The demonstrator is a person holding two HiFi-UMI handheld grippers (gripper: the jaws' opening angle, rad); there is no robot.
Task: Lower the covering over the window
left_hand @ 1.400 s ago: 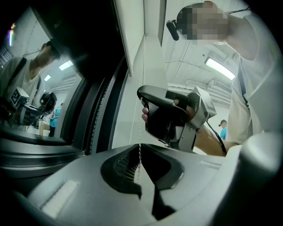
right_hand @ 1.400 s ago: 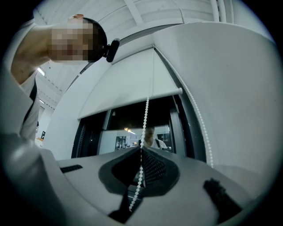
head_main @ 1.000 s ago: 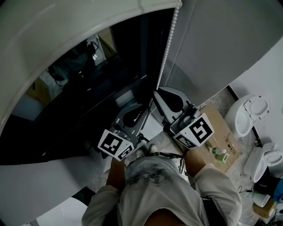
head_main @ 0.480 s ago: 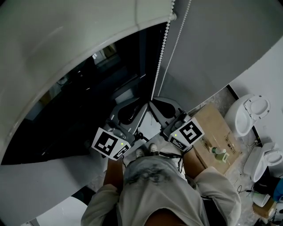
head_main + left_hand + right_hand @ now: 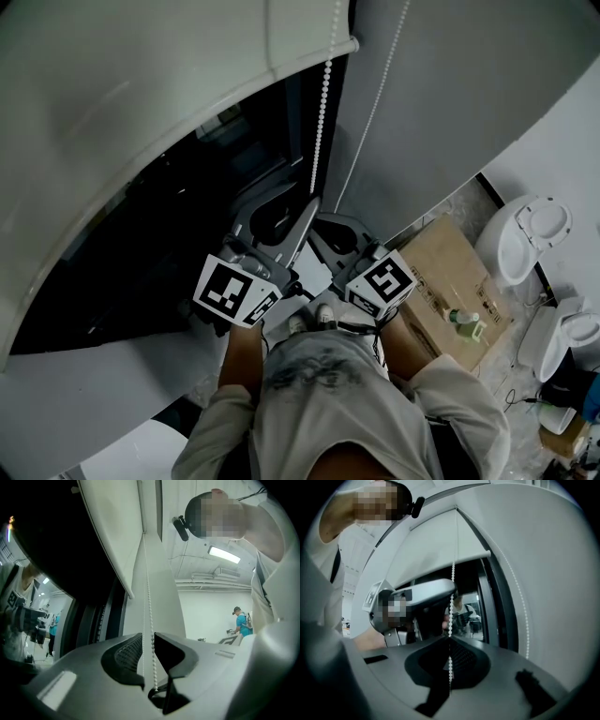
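Note:
The white roller blind (image 5: 141, 112) covers the upper part of the dark window (image 5: 169, 234). Its white bead chain (image 5: 322, 122) hangs from the blind's right end, with a second strand (image 5: 380, 94) further right. My right gripper (image 5: 323, 228) is shut on the chain (image 5: 451, 606), which is pinched between its closed tips (image 5: 450, 638). Just above it is my left gripper (image 5: 302, 208). Its jaws have just been opening and now stand apart, and the chain (image 5: 149, 597) runs loosely through the gap (image 5: 148, 637).
A grey wall stands right of the window. On the floor at the right lie a cardboard box (image 5: 450, 272) with a green bottle (image 5: 464, 322) and two white fixtures (image 5: 530, 234). A person in a teal shirt (image 5: 241, 620) stands far behind.
The blind's bottom edge has come lower over the glass. My right gripper moved down with the chain. The left gripper rose along the chain and its jaws parted.

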